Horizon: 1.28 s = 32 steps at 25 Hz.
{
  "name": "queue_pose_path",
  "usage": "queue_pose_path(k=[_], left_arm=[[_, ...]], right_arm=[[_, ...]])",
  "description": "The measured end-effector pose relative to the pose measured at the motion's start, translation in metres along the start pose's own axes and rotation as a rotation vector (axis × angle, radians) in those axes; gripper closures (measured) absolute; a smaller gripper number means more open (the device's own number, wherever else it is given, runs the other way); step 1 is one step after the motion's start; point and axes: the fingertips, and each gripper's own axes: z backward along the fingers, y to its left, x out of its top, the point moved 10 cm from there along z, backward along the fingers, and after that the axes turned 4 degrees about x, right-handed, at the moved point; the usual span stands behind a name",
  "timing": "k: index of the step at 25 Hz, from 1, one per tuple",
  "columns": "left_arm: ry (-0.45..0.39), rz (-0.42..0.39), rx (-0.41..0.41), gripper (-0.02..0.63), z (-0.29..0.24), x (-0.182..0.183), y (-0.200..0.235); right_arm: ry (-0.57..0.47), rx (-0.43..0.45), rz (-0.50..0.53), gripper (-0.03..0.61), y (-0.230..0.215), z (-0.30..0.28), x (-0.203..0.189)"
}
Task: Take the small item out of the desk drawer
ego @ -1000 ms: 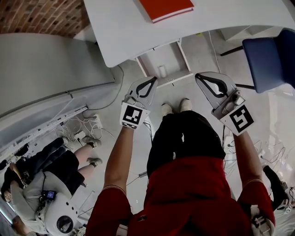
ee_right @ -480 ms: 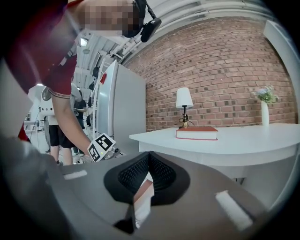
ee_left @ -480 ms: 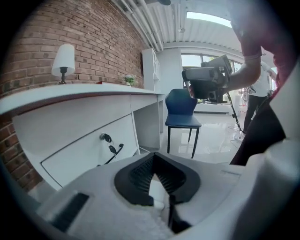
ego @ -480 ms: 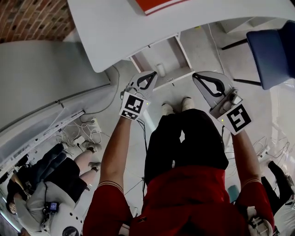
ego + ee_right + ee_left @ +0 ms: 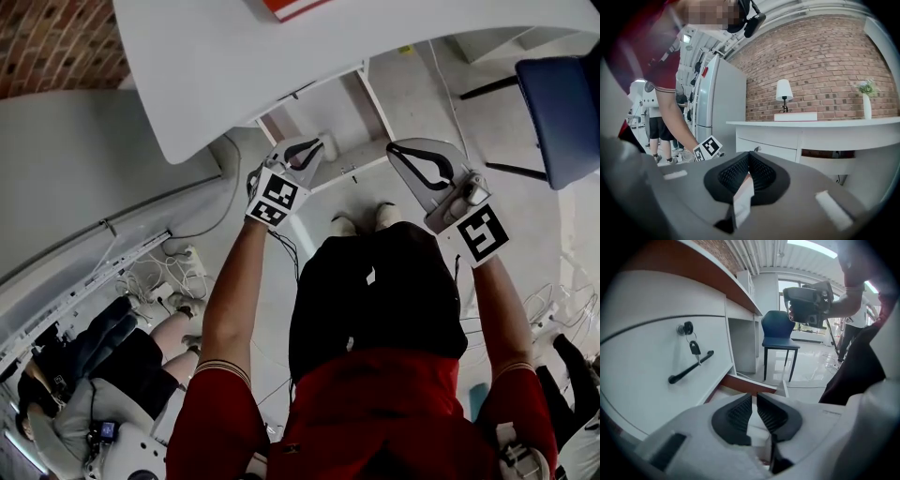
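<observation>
The white desk [image 5: 281, 75] has its drawer [image 5: 361, 167] pulled out, and a small white cylinder [image 5: 329, 142] stands inside near the front left. My left gripper [image 5: 312, 152] hangs over the drawer's front-left corner, right beside the cylinder. Its jaws are opening with a narrow gap, and the left gripper view shows nothing between the pads of the left gripper [image 5: 754, 397]. My right gripper [image 5: 419, 167] is held in the air just right of the drawer, away from the item. The right gripper [image 5: 749, 154] is shut and empty.
A red book [image 5: 286, 7] lies on the desk top. A blue chair [image 5: 562, 112] stands at the right. Beside the drawer is a white panel with a black handle [image 5: 691, 367] and a key [image 5: 694, 348]. Cables [image 5: 155, 267] and a seated person [image 5: 103, 347] are at the left.
My left gripper has moved forward to the drawer's front-left corner, beside the cylinder. The right gripper has stayed roughly where it was, and the head view has shifted towards the desk.
</observation>
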Motion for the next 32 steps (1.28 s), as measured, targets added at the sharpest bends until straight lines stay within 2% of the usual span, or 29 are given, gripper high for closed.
queue_pose_path(k=[14, 21, 32], left_arm=[[0.23, -0.049, -0.127, 0.513, -0.09, -0.055, 0.01], [0.38, -0.142, -0.199, 0.489, -0.125, -0.077, 0.015], [0.548, -0.222, -0.3, 0.489, -0.164, -0.102, 0.021]], right_arm=[[-0.022, -0.018, 0.013, 0.567, -0.028, 0.001, -0.051], [-0.023, -0.019, 0.023, 0.566, -0.035, 0.003, -0.062], [-0.02, -0.012, 0.035, 0.566, -0.037, 0.009, -0.071]])
